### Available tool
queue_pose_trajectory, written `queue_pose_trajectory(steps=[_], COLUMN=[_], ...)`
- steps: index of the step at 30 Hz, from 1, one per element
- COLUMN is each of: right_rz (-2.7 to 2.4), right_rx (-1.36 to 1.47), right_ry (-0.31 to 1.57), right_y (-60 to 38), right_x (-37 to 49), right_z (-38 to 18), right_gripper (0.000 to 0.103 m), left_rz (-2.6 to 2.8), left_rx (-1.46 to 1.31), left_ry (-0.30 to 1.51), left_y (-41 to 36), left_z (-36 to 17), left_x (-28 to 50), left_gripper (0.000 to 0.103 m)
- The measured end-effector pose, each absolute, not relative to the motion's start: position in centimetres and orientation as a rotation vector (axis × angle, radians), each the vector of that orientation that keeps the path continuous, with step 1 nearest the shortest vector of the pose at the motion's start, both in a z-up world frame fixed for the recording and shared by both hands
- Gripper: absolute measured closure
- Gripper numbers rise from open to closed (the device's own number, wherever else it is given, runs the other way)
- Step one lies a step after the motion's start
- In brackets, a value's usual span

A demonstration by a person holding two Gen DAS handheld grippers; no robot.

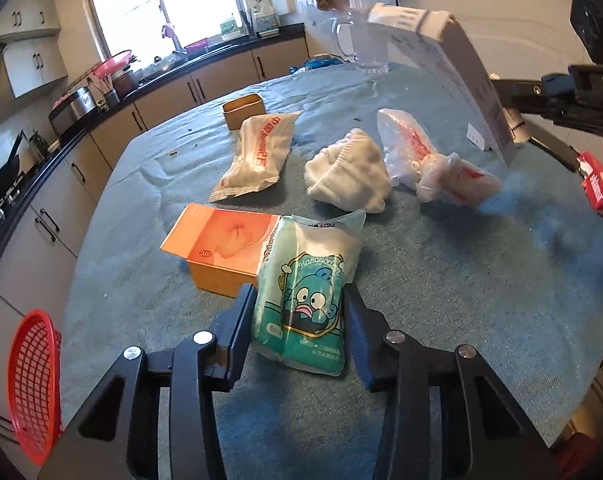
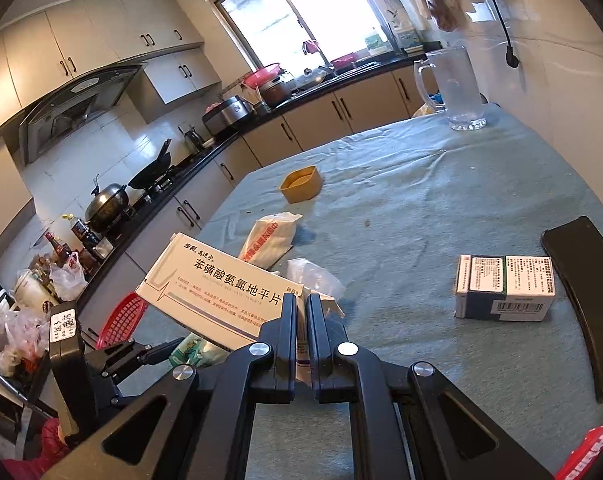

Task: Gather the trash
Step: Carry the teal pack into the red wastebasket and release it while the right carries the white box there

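Right gripper [image 2: 300, 312] clamps the medicine box [image 2: 217, 286] (held aloft).

from my left camera the tissue pack [image 1: 305, 296] sits nearest on the table [image 1: 461, 300], overlapping the flat carton [image 1: 221, 248] on its left. behind them lie a wrapper [image 1: 257, 156], a crumpled wad [image 1: 347, 172] and a bag [image 1: 425, 160] — left to right. the small tub [image 1: 243, 110] stands further back, the glass jug [image 1: 361, 44] probably at the far edge. right camera — a medicine box [image 2: 505, 288] beside a phone [image 2: 581, 300].
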State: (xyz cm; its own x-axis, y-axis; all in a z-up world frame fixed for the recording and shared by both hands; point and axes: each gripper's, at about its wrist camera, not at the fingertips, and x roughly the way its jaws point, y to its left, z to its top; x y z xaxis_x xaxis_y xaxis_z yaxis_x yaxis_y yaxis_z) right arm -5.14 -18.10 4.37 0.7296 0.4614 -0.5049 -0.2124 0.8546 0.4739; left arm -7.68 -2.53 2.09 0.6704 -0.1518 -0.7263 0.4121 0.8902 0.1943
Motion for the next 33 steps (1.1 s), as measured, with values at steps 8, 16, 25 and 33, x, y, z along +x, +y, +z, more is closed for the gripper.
queue_pose_trajectory(steps=[8, 16, 25, 33], right_rz=[0.387, 0.394, 0.412, 0.431], right_rx=[0.370, 0.312, 0.265, 0.230], right_ry=[0.659, 0.660, 0.666, 0.681], right_y=[-16.1, -13.8, -11.1, -8.9], right_x=[-5.4, -5.8, -6.1, -5.8], right_z=[4.7, 5.3, 6.0, 6.2], right_gripper=[0.097, 0.097, 0.097, 0.097], left_rz=[-0.310, -0.292, -0.270, -0.250], left_rx=[0.271, 0.238, 0.203, 0.177], left_ry=[0.732, 0.697, 0.682, 0.670], left_y=[-0.3, 1.9, 4.2, 6.3], left_z=[4.0, 5.5, 5.9, 6.3], left_x=[-8.3, -9.5, -10.1, -10.8], left_gripper=[0.063, 0.063, 0.063, 0.063])
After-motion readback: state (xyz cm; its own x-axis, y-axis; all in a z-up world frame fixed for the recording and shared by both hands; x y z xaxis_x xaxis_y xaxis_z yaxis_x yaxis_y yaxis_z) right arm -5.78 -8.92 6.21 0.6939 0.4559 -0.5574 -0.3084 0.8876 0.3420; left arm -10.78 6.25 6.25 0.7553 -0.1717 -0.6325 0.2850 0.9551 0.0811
